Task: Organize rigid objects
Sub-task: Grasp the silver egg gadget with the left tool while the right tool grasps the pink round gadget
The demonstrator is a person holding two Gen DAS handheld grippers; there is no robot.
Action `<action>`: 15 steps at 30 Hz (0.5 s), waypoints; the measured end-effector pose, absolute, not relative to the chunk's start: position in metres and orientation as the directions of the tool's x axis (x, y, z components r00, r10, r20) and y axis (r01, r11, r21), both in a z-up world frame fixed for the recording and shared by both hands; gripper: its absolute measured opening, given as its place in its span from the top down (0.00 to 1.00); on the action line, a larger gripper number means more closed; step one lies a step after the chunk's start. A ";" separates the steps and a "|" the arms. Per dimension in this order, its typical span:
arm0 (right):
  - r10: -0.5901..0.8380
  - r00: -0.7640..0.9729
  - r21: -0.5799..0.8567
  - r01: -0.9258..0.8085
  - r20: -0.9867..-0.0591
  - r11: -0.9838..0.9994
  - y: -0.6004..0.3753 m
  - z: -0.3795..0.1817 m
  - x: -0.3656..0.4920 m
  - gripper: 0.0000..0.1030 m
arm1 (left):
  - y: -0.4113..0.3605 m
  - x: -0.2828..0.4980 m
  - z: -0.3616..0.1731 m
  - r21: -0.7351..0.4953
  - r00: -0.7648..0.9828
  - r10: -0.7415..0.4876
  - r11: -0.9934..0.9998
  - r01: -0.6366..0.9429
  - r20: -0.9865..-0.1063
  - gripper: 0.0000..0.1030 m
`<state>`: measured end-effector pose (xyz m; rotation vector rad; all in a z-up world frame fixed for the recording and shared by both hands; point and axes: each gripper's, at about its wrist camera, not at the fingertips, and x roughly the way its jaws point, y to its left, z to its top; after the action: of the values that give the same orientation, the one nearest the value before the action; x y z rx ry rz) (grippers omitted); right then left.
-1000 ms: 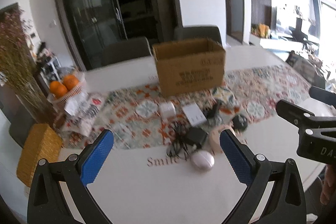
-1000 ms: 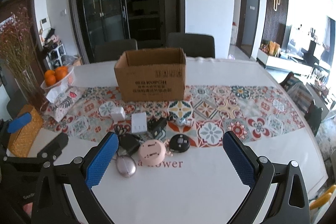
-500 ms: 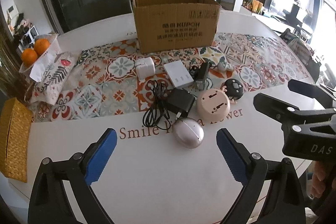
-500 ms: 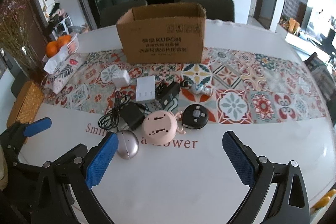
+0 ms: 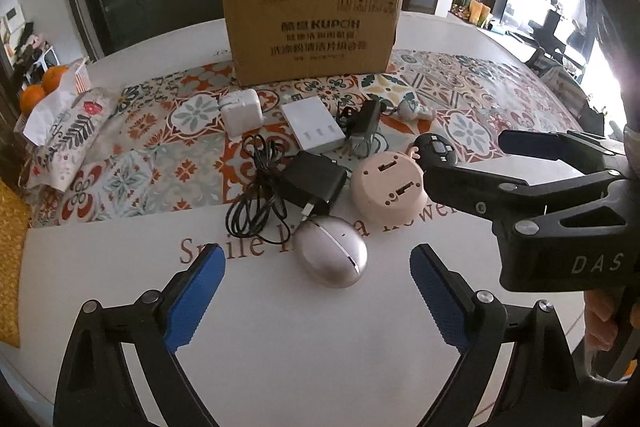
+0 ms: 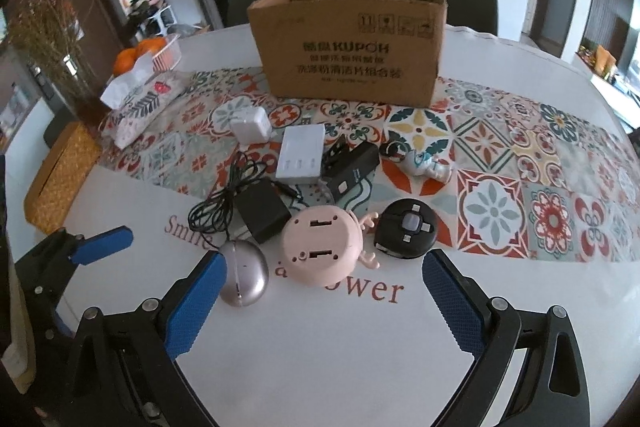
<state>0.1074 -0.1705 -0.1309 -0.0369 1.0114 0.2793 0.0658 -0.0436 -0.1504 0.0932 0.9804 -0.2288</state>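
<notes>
An open cardboard box (image 5: 312,27) stands at the back of the white table (image 5: 304,339). In front of it lie a white cube adapter (image 5: 241,113), a flat white box (image 5: 312,129), a black charger with cord (image 5: 316,183), a pink round gadget (image 6: 324,247), a black round gadget (image 6: 408,227) and a silver oval case (image 5: 330,253). My left gripper (image 5: 316,249) hovers over the table just short of the silver case, its jaws closing with nothing between them. My right gripper (image 6: 324,255) hangs open before the pink gadget, touching nothing.
A patterned runner (image 6: 520,155) crosses the table. At the left are a tissue pack (image 5: 68,139), a basket of oranges (image 6: 148,53) and a woven yellow box (image 6: 60,183). A small figurine (image 6: 428,163) and a black device (image 6: 352,167) lie on the runner. Dark chairs stand behind.
Both grippers have sunk toward the table and tipped downward, so the cluster of objects now looks larger and nearer. The left jaws have narrowed slightly. No object has moved.
</notes>
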 end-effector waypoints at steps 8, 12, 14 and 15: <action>0.235 0.469 0.110 -0.279 -0.851 0.954 -0.172 -0.161 0.119 0.09 | -0.051 0.072 -0.175 0.014 0.550 -0.124 0.971 0.239 -0.826 0.13; 0.247 0.463 0.114 -0.297 -0.851 0.948 -0.170 -0.172 0.123 0.10 | -0.052 0.078 -0.189 0.001 0.532 -0.130 0.971 0.239 -0.837 0.16; 0.248 0.461 0.107 -0.309 -0.852 0.945 -0.167 -0.176 0.125 0.11 | -0.052 0.079 -0.194 -0.002 0.523 -0.131 0.971 0.239 -0.842 0.16; 0.252 0.457 0.109 -0.317 -0.853 0.942 -0.166 -0.178 0.126 0.11 | -0.052 0.079 -0.196 -0.008 0.519 -0.135 0.971 0.240 -0.844 0.17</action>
<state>0.1256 -0.1661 -0.1785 -0.0693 1.0385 0.3514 0.0794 -0.0521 -0.1960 0.1141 1.0002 -0.2254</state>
